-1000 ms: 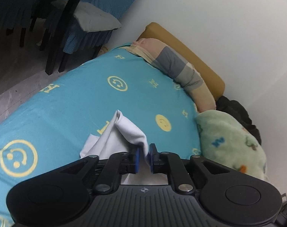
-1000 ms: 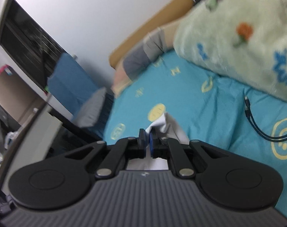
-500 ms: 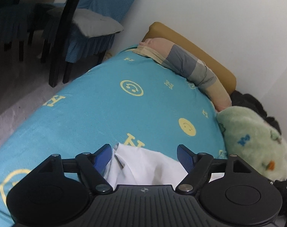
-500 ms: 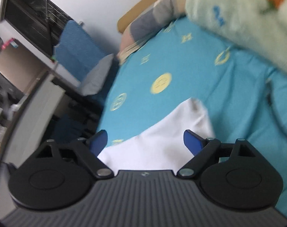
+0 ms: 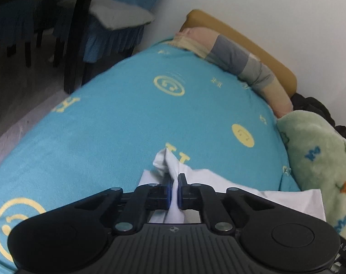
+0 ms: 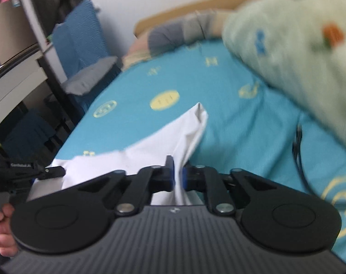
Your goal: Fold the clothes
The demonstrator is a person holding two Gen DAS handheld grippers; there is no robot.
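A white garment (image 5: 218, 182) lies on the turquoise bed sheet (image 5: 127, 125) with yellow smiley prints. My left gripper (image 5: 173, 190) is shut on a bunched edge of the white garment, and cloth sticks out past the fingertips. In the right wrist view the white garment (image 6: 150, 153) stretches between both grippers. My right gripper (image 6: 178, 178) is shut on another edge of it, with a corner pointing up past the fingers. The left gripper (image 6: 47, 171) shows at the far left of that view.
A green fleece blanket (image 5: 321, 159) lies at the bed's right side. A striped pillow (image 5: 236, 57) rests against the headboard (image 5: 252, 43). A black cable (image 6: 298, 150) lies on the sheet. Blue-covered chairs (image 5: 104, 22) stand beside the bed.
A second ago both grippers held the cloth; half a second ago both stood open over it. Now both are shut on new edges of the white garment.
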